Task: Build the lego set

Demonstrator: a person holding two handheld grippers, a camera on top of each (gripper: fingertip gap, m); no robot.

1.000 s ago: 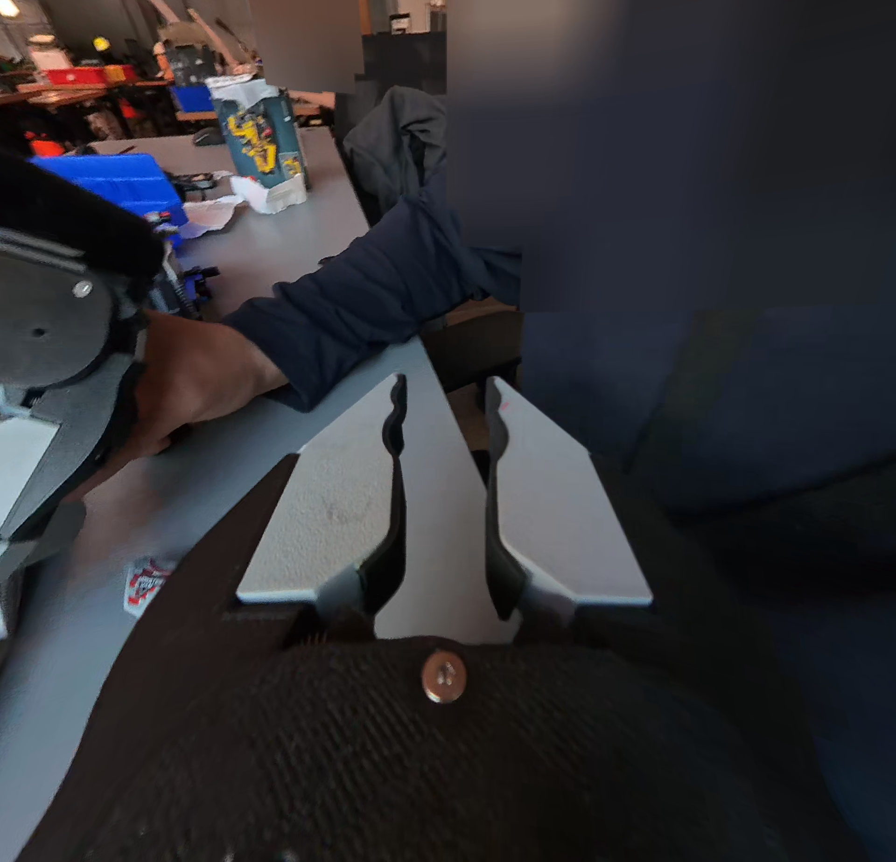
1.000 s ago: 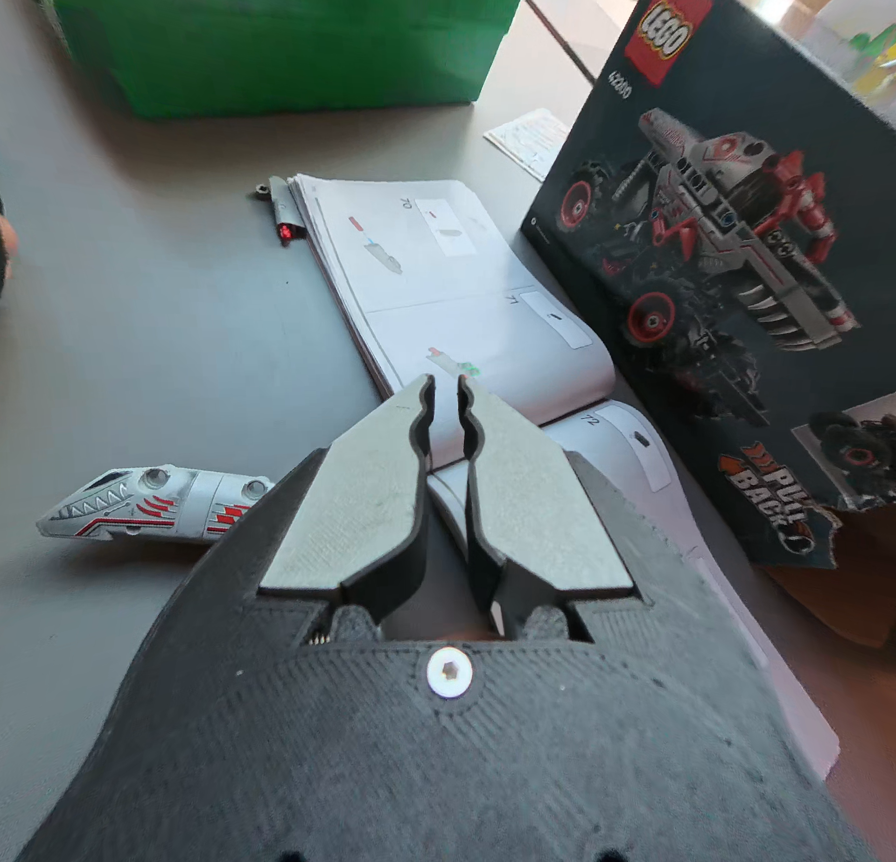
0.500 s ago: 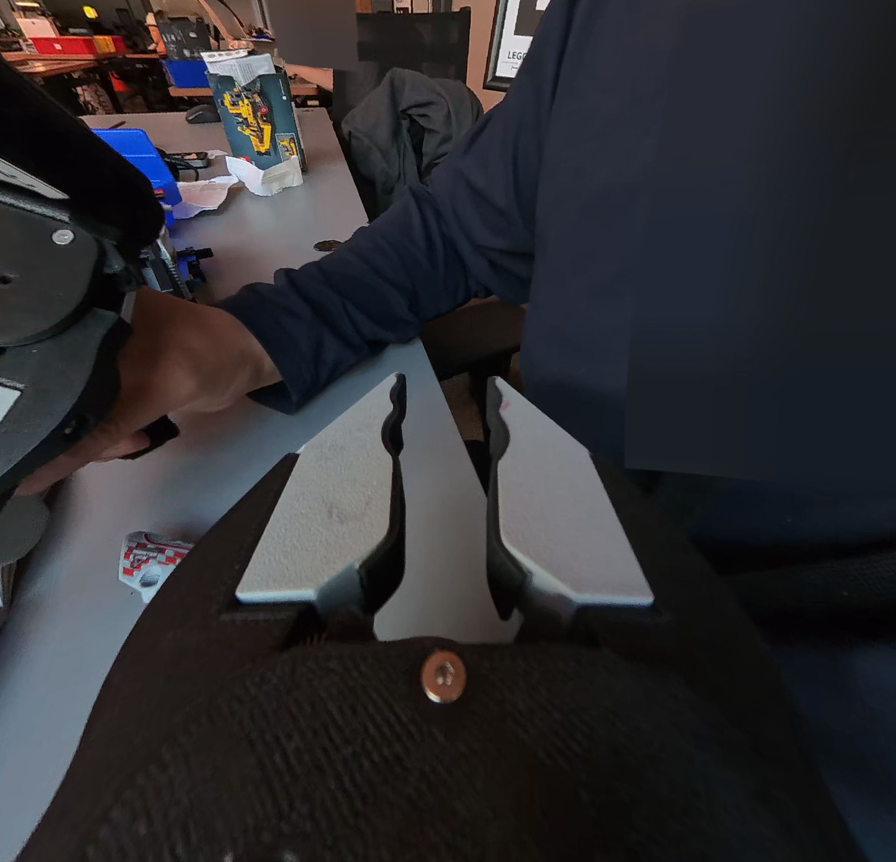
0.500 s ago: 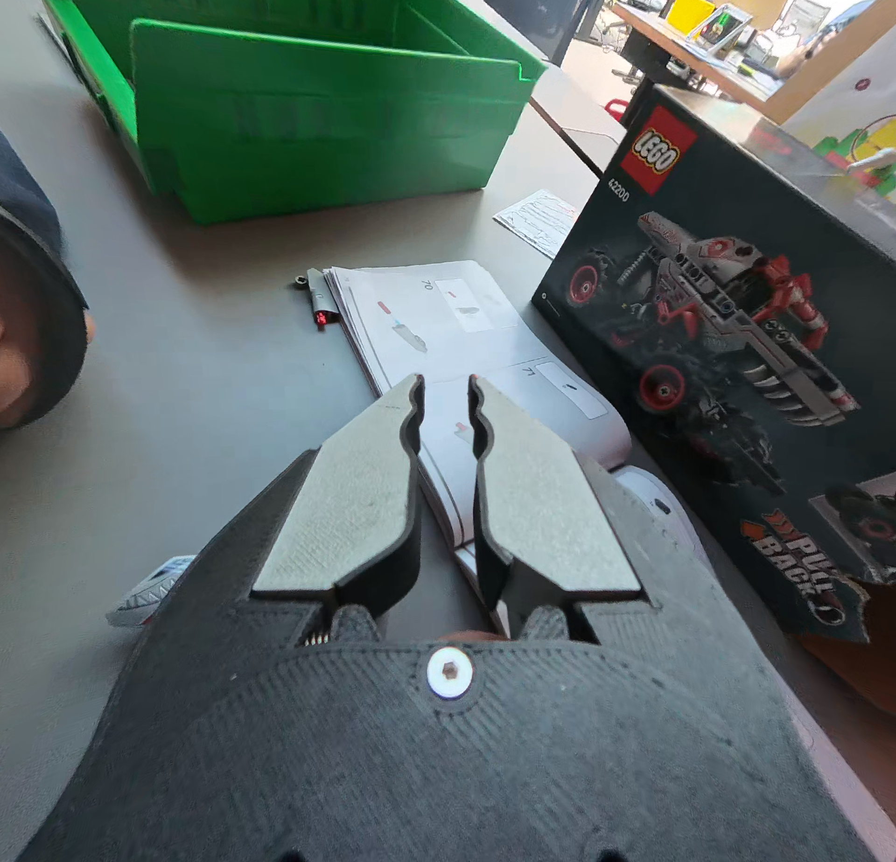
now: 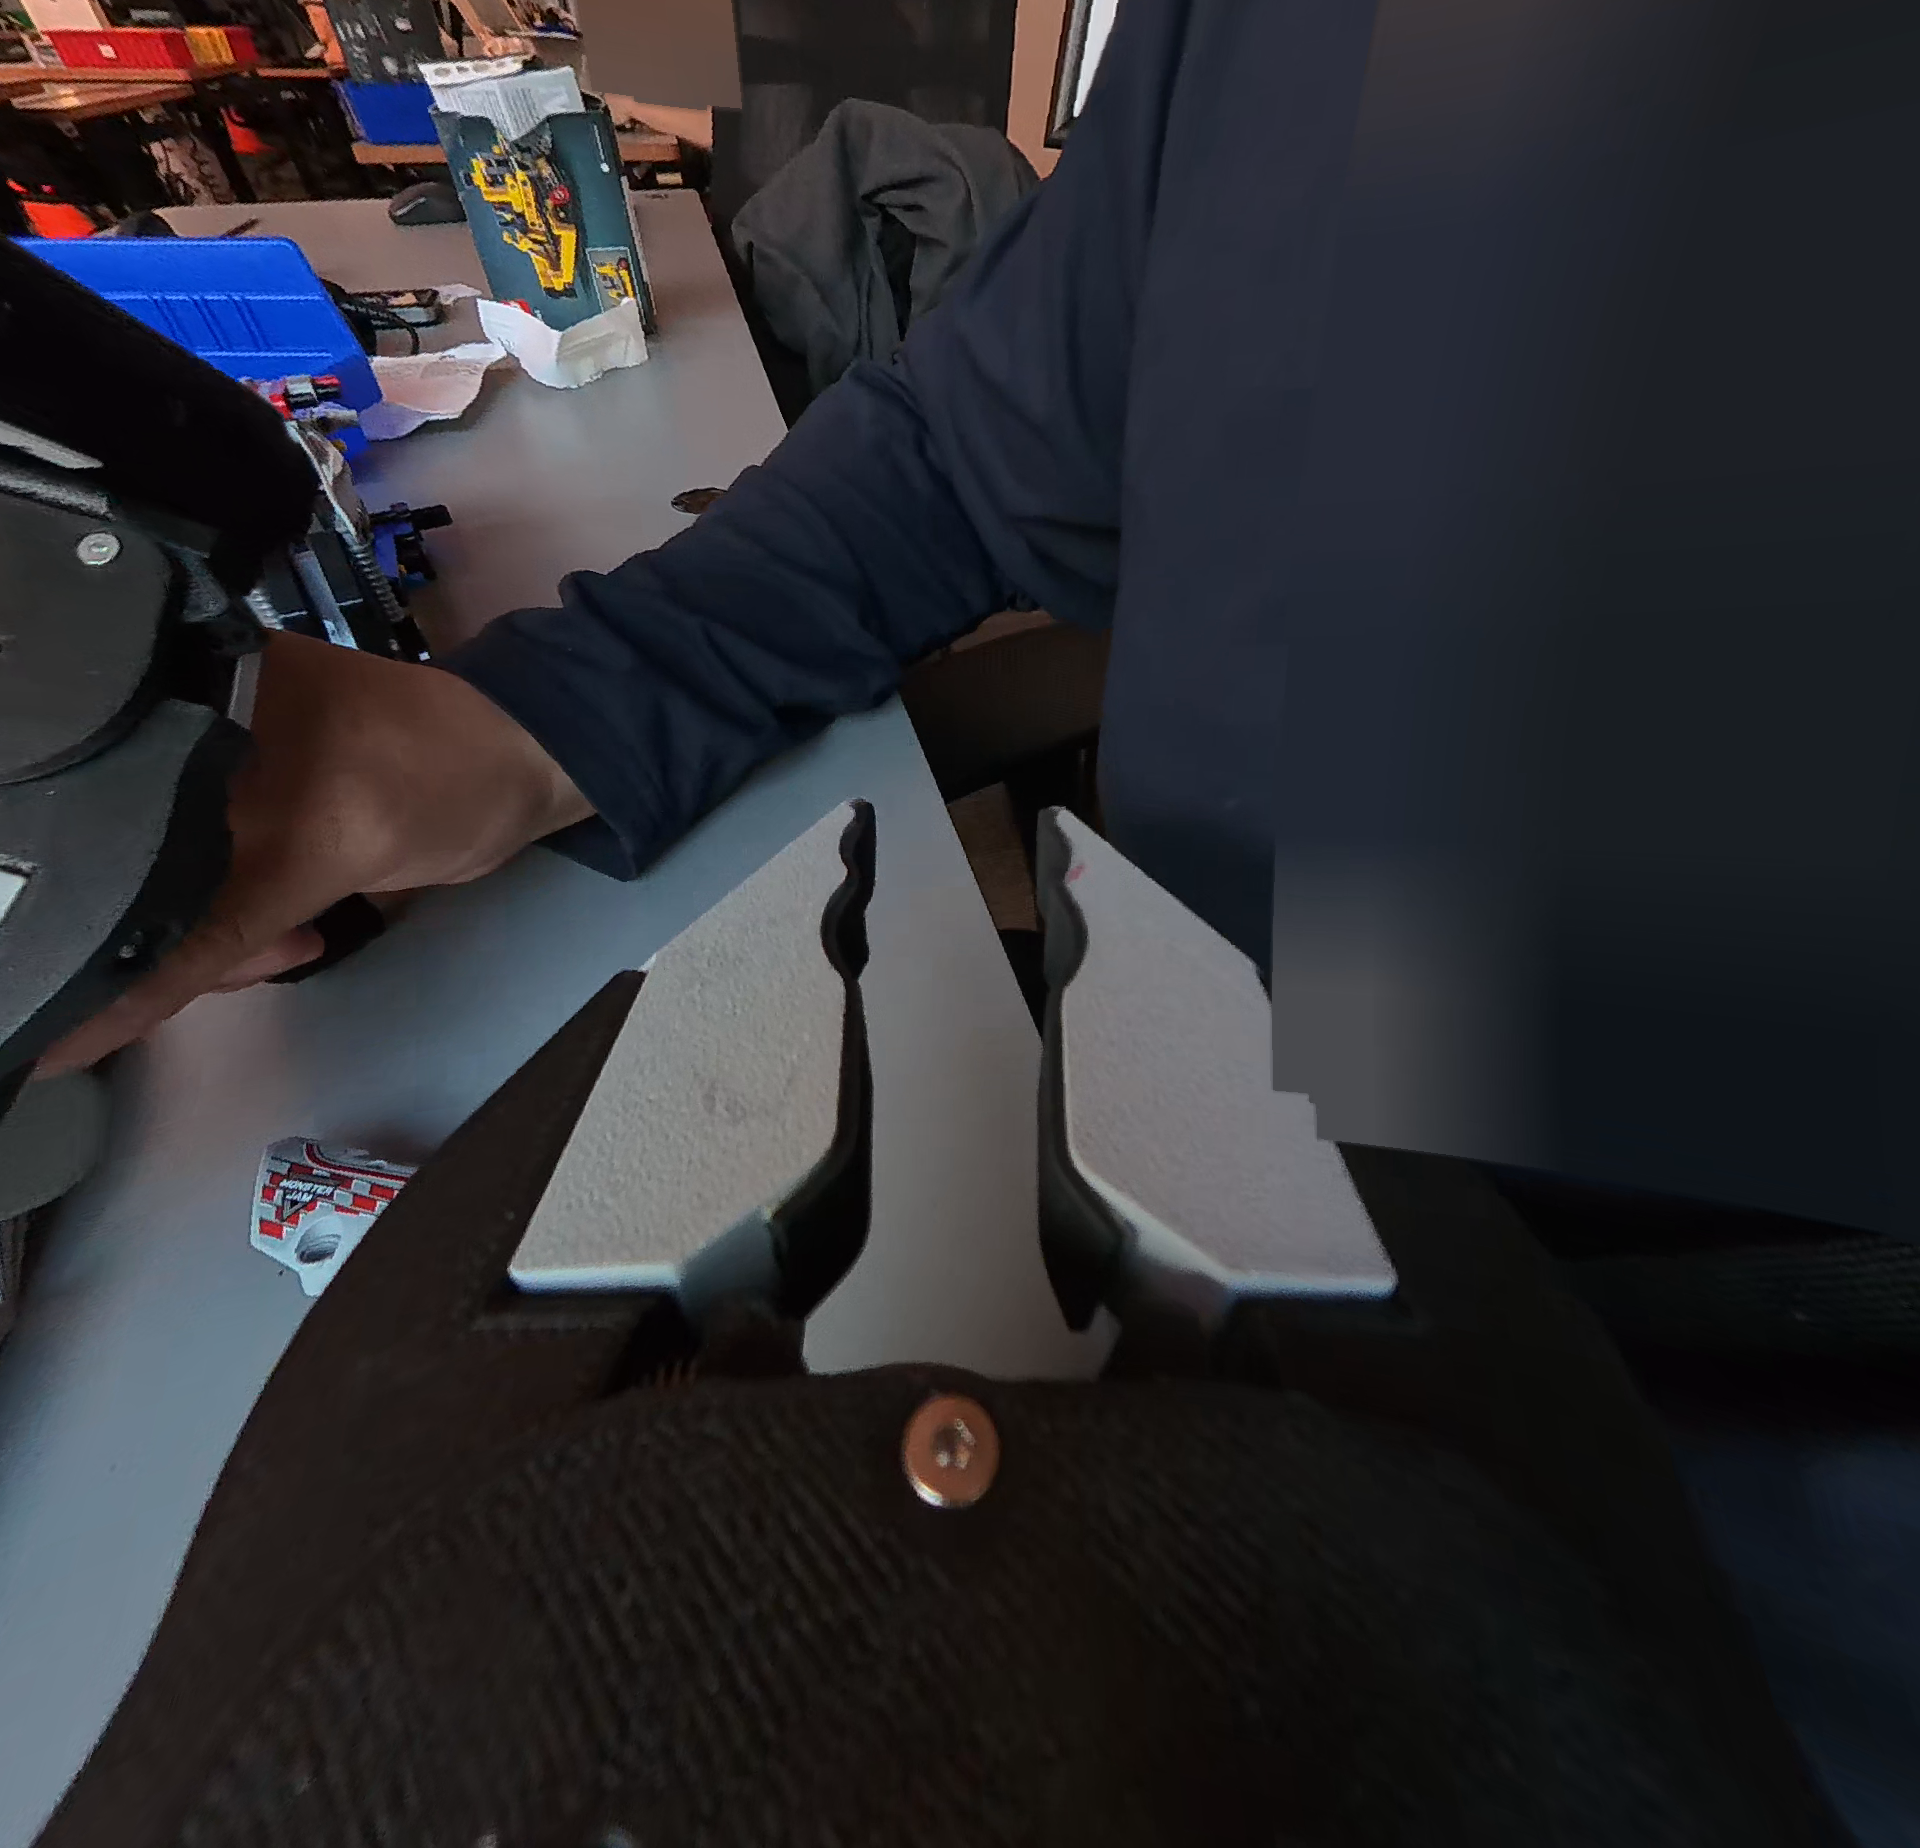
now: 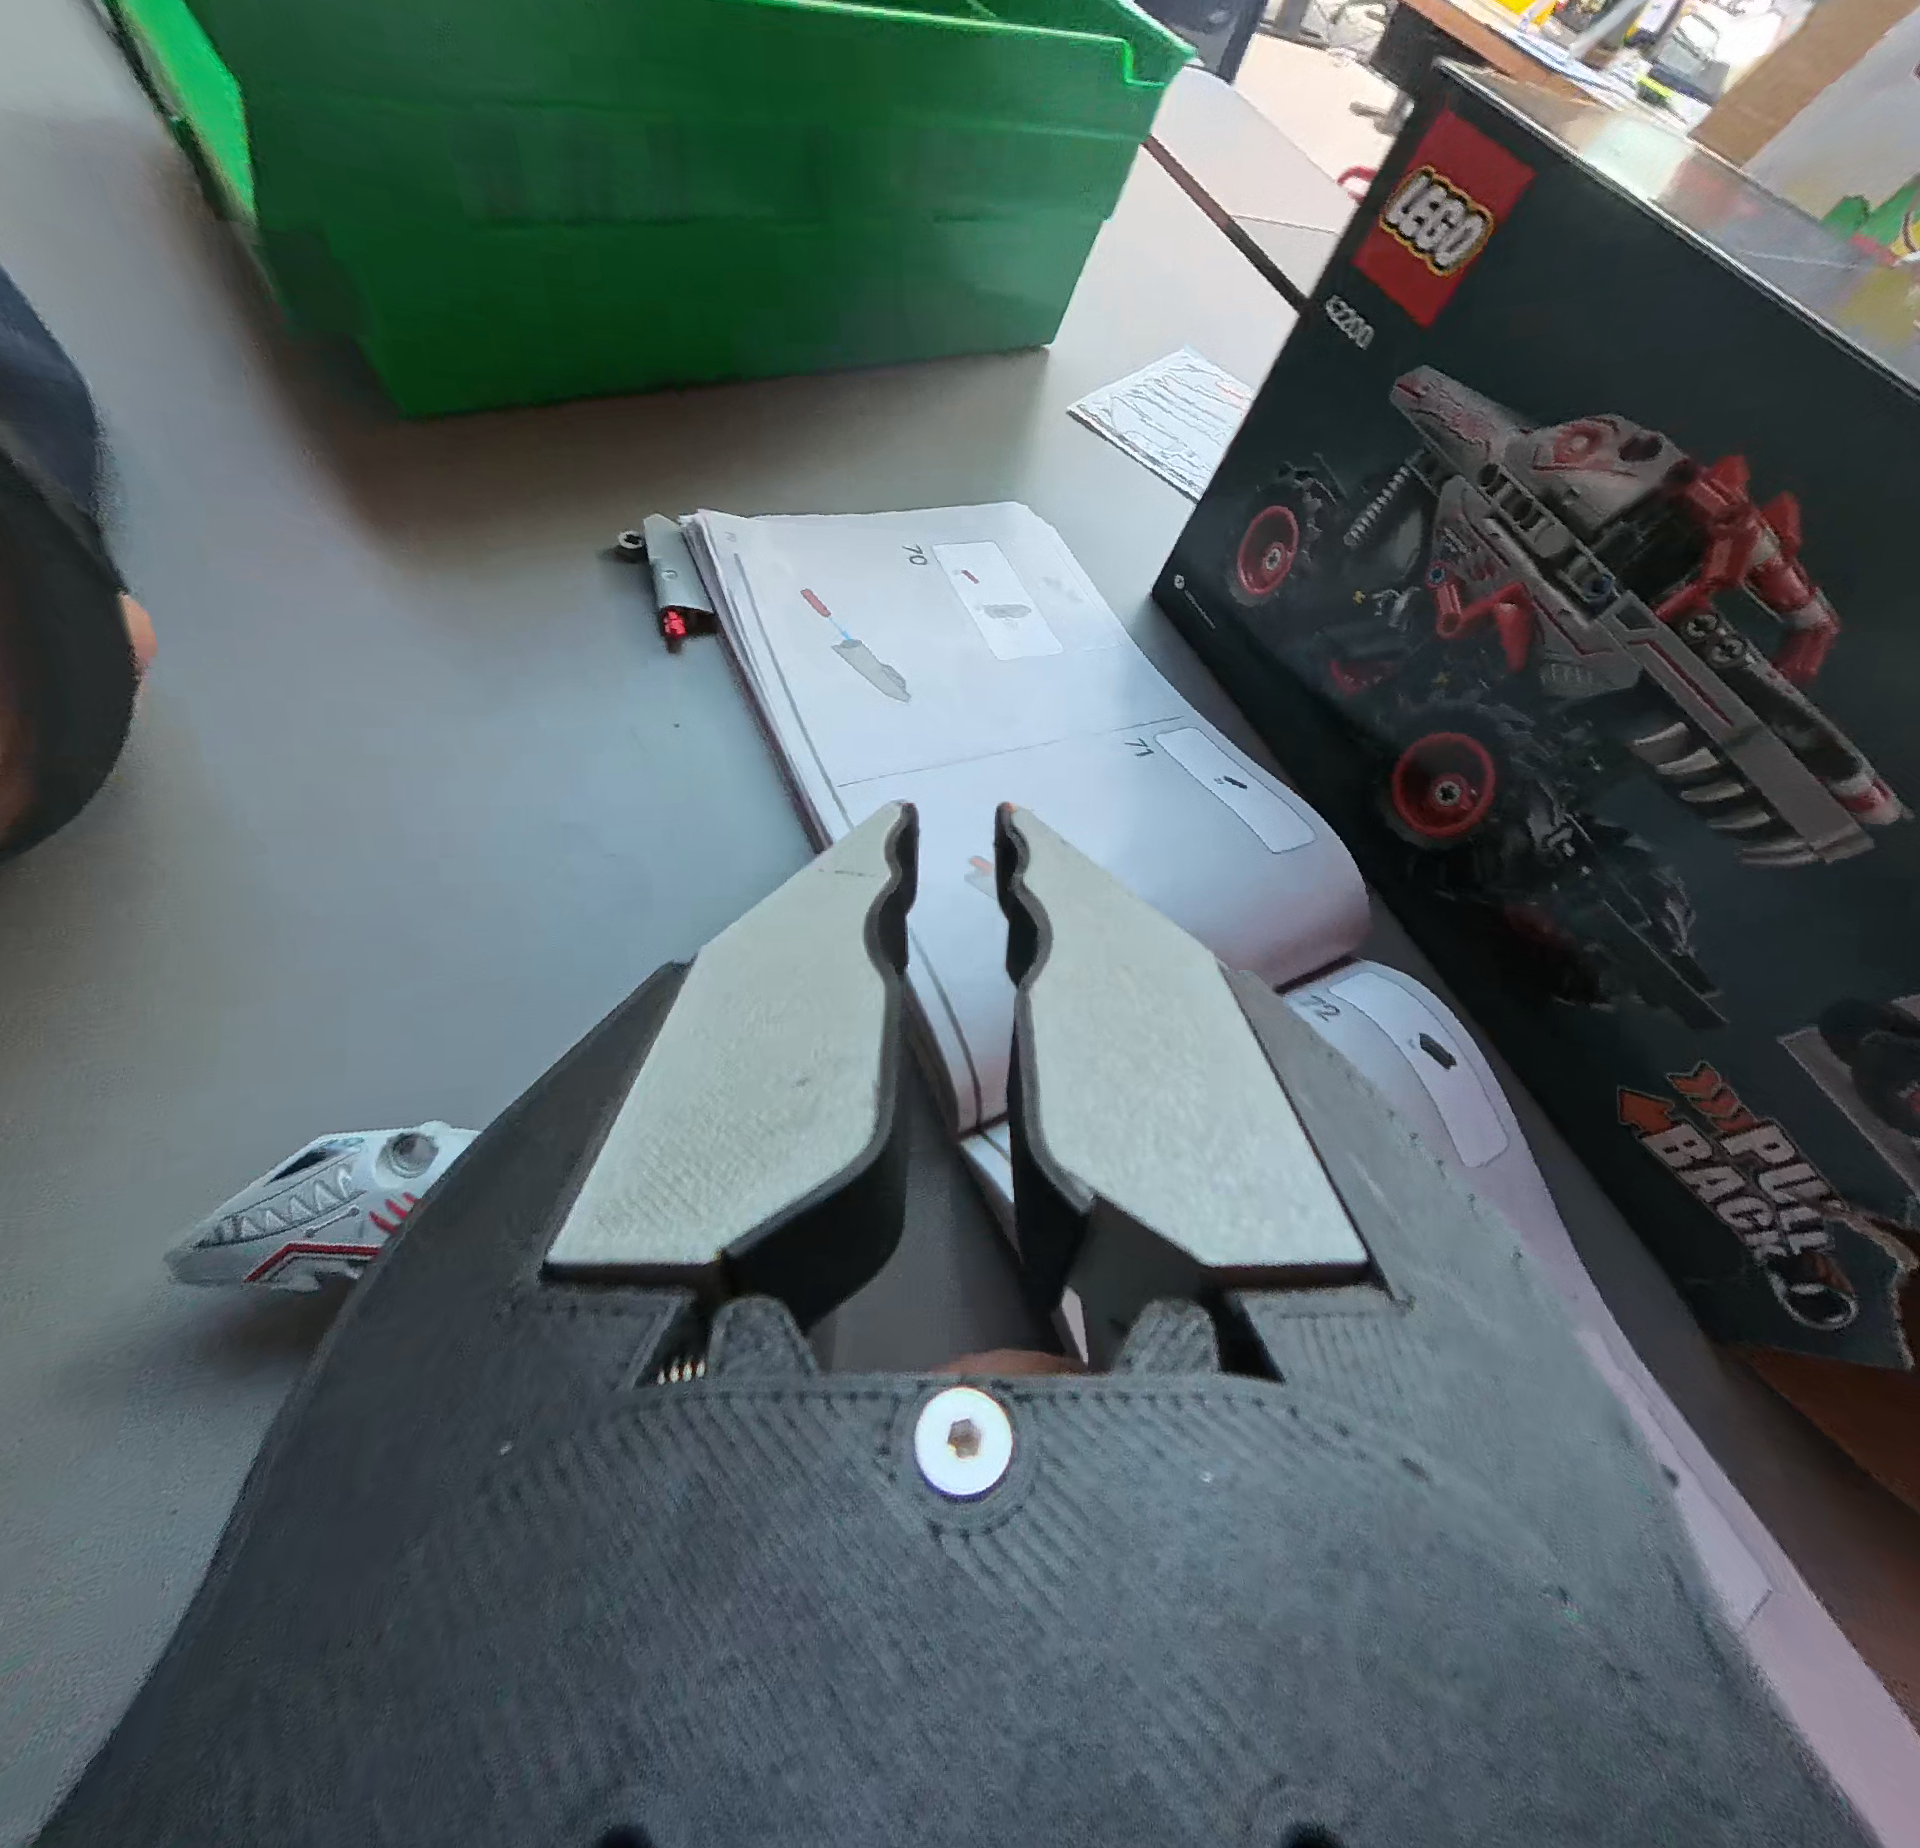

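Observation:
My left gripper (image 5: pixel 951 832) is open and empty, low over the grey table (image 5: pixel 582 489), pointing at the table edge and the person's dark blue torso. A white LEGO panel with a red checker sticker (image 5: pixel 322 1206) lies left of it. My right gripper (image 6: pixel 954 824) is empty with a narrow gap between its jaws, above the open instruction booklet (image 6: pixel 987 676). In the left wrist view its black body (image 5: pixel 94 759) is held by a hand (image 5: pixel 364 811). A white shark-face panel (image 6: pixel 301 1227) lies left of the right gripper. A partly built black and blue model (image 5: pixel 353 572) stands behind the hand.
A green bin (image 6: pixel 675 188) stands at the back, the set's dark box (image 6: pixel 1558 707) upright on the right, a sticker sheet (image 6: pixel 1164 416) between them. A small grey piece with a red pin (image 6: pixel 675 593) lies by the booklet. A blue bin (image 5: pixel 208 302) and another box (image 5: pixel 551 209) stand farther off. The grippers' ends are close to 20 cm from one another.
The right gripper's jaws have narrowed since half a second ago and it has dipped toward the booklet, so the shark-face panel shows more. The left gripper has stayed open, its view shifting slightly.

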